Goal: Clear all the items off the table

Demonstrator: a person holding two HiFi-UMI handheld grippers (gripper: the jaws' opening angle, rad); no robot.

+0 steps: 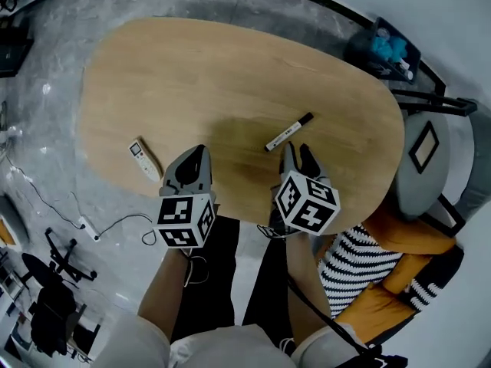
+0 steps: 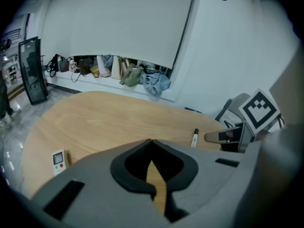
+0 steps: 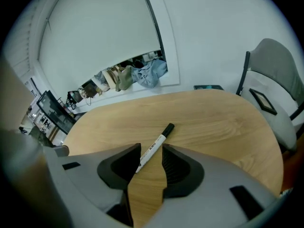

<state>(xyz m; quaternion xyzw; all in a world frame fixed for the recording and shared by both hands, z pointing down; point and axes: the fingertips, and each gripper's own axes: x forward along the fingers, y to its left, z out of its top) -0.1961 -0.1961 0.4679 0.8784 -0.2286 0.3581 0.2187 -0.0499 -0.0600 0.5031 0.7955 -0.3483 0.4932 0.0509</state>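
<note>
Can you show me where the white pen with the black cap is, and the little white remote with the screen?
White marker pen with black cap [image 1: 289,132]: head view, middle of its white barrel.
Small white remote with a screen [image 2: 59,161]: left gripper view, middle of its front face.

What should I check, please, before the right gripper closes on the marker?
1. Right gripper jaws apart: ok.
2. Marker lined up: ok; its white end lies in the gap between the jaws, not yet pinched.
3. Marker flat on the table, nothing touching it: ok.
4. Left gripper free: ok; jaws together, nothing in them.
5. Left gripper ready for the small white remote: not ok; its jaws would have to open first.
6. A place to put the items down: cannot tell.
</note>
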